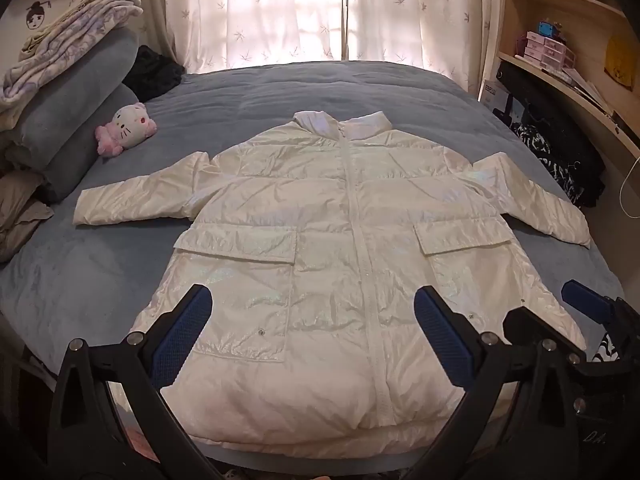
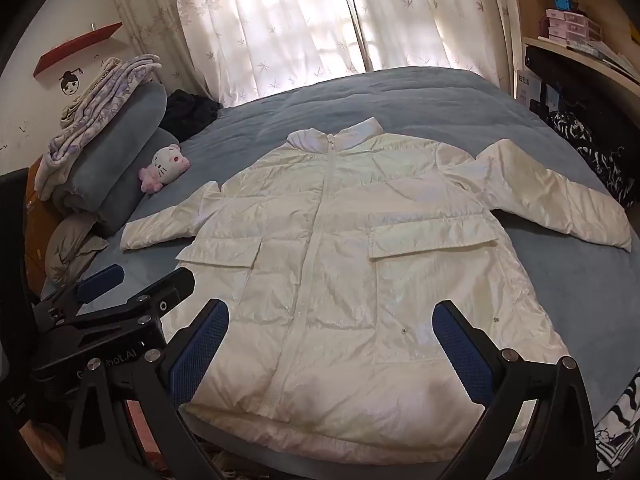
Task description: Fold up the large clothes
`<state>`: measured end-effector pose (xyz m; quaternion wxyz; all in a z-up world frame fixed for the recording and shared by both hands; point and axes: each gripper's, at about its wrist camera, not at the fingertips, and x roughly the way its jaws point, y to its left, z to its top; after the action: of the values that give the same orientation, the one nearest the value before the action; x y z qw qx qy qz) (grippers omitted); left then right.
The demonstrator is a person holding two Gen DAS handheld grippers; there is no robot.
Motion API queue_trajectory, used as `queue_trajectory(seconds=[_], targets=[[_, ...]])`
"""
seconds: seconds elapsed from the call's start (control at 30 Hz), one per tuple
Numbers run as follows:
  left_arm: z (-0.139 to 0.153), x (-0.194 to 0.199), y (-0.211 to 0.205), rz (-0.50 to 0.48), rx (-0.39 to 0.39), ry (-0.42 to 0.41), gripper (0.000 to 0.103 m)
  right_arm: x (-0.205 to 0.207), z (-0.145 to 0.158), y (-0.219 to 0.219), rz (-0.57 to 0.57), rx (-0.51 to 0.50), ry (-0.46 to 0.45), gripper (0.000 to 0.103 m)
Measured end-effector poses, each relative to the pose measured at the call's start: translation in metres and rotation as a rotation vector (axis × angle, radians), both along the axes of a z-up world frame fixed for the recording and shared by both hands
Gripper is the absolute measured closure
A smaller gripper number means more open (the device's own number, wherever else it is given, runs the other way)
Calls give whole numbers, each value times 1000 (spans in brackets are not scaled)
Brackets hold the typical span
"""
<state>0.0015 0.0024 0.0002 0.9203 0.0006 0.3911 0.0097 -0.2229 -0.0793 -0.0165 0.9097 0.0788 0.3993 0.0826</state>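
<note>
A shiny white puffer jacket [image 1: 332, 216] [image 2: 352, 248] lies flat and zipped on the blue bed [image 1: 92, 272] [image 2: 440, 100], collar toward the window, both sleeves spread out sideways. My left gripper [image 1: 314, 300] hovers above the jacket's hem, open wide, blue pads apart with nothing between them. My right gripper [image 2: 332, 316] hangs beside it over the hem, also open and empty. Each gripper shows at the edge of the other's view, the right gripper [image 1: 580, 304] and the left gripper [image 2: 132, 284].
A pink and white plush cat [image 1: 126, 128] [image 2: 166, 166] lies left of the jacket by stacked pillows and folded blankets [image 1: 68, 80] [image 2: 104, 120]. Dark clothes [image 1: 560, 160] pile at the bed's right edge under wooden shelves [image 1: 568, 40]. Curtains [image 1: 320, 12] close the far side.
</note>
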Motion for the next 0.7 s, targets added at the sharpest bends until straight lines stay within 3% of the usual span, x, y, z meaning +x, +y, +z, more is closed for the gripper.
queue_trajectory(seconds=[0.27, 0.3, 0.7], targets=[[3, 1, 1, -17, 23, -4, 4, 3, -5, 0, -6, -5, 6, 0], [-1, -3, -2, -16, -8, -5, 4, 3, -4, 0, -7, -9, 4, 0], [-8, -5, -1, -17, -15, -4, 4, 8, -8, -3, -28, -7, 11, 0]])
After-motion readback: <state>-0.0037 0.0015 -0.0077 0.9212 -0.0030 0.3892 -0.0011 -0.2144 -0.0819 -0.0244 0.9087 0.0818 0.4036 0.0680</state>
